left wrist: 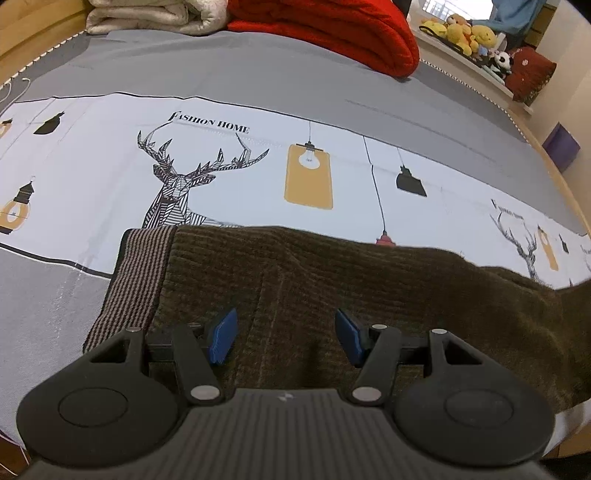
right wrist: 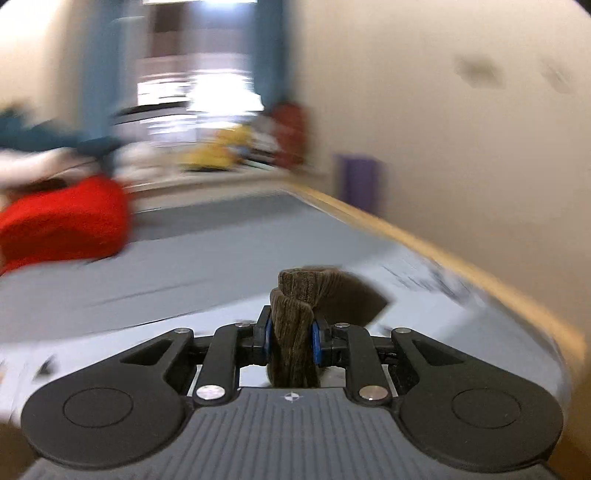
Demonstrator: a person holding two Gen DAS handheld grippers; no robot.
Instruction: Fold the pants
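Dark brown corduroy pants lie on the printed bedsheet, their striped waistband at the left. In the left wrist view my left gripper hovers over the pants near the waistband, its blue pads wide apart and nothing pinched between them. In the right wrist view my right gripper is shut on a bunched fold of the pants, which sticks up between the blue pads. That view is blurred by motion, and the gripper is lifted above the bed.
A red blanket and a folded white quilt lie at the far side of the bed. Plush toys sit on a ledge beyond. The bed's wooden edge runs along the right, by a wall and a purple box.
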